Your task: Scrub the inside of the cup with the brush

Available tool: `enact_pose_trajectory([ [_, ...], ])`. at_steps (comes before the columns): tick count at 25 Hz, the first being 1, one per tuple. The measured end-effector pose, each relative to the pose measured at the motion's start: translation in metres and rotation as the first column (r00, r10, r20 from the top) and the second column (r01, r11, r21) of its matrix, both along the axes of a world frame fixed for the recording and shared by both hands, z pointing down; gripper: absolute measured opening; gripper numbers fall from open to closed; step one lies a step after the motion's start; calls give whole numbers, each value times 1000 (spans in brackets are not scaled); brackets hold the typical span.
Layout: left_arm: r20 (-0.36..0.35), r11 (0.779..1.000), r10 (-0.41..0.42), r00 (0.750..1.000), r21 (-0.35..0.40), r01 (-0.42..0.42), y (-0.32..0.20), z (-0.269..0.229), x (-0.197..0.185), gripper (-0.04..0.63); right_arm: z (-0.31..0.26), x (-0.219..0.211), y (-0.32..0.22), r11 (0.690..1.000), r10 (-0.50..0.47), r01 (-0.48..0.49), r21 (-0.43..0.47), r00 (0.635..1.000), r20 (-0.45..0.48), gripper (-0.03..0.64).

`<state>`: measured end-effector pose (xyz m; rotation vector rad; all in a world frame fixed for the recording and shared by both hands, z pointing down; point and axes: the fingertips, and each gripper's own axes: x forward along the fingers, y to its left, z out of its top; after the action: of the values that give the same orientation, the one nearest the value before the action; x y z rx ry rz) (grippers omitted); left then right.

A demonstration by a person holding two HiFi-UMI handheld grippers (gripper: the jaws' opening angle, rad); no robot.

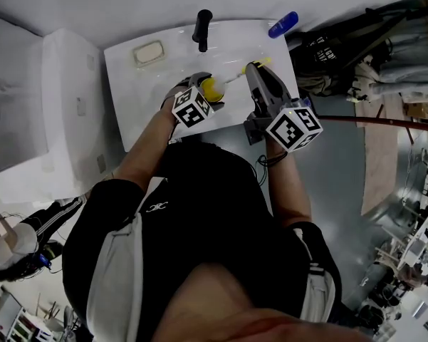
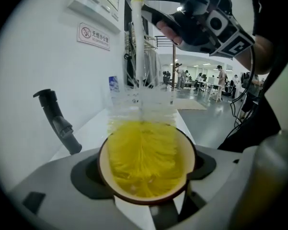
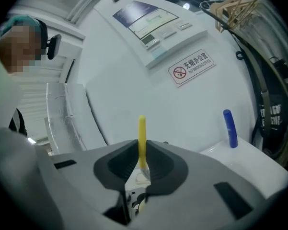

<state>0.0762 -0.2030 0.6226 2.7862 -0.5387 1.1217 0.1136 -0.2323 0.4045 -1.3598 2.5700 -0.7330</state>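
Clamped in the jaws of the left gripper [image 1: 201, 91], the cup [image 2: 148, 199] hangs over the white sink [image 1: 135, 91], filled by the yellow bristles of the brush [image 2: 143, 159]. The right gripper [image 3: 142, 166] pinches its thin handle; a black tap [image 1: 202, 28], apparently, stands behind.

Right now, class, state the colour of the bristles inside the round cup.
Bright yellow brush bristles, filling the cream brown-rimmed cup; clearest in the left gripper view.

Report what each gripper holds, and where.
Left gripper clamps the cup by its sides. Right gripper pinches the brush by its yellow handle.
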Motion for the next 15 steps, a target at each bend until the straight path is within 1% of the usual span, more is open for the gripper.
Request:
enact_pose_trajectory([
  [3, 10, 999, 34, 999, 4, -34, 6, -2, -1, 408, 4, -13, -1, 999, -50, 51, 15, 998, -35, 51],
  [5, 16, 999, 51, 999, 6, -51, 10, -3, -2, 408, 6, -19, -4, 998, -63, 64, 20, 996, -63, 51],
  [8, 22, 994, 101, 995, 32, -102, 19, -7, 1, 409, 9, -22, -12, 997, -72, 75, 26, 992, -108, 52],
  [10, 5, 987, 154, 988, 53, -154, 28, -13, 6, 409, 11, -23, -20, 996, -76, 81, 30, 986, -146, 52],
  [13, -43, 970, 235, 971, 74, -232, 44, -26, 15, 409, 17, -19, -34, 996, -76, 85, 28, 972, -220, 52],
  [15, -76, 966, 254, 964, 77, -248, 49, -33, 18, 408, 22, -13, -42, 997, -77, 80, 4, 973, -219, 52],
])
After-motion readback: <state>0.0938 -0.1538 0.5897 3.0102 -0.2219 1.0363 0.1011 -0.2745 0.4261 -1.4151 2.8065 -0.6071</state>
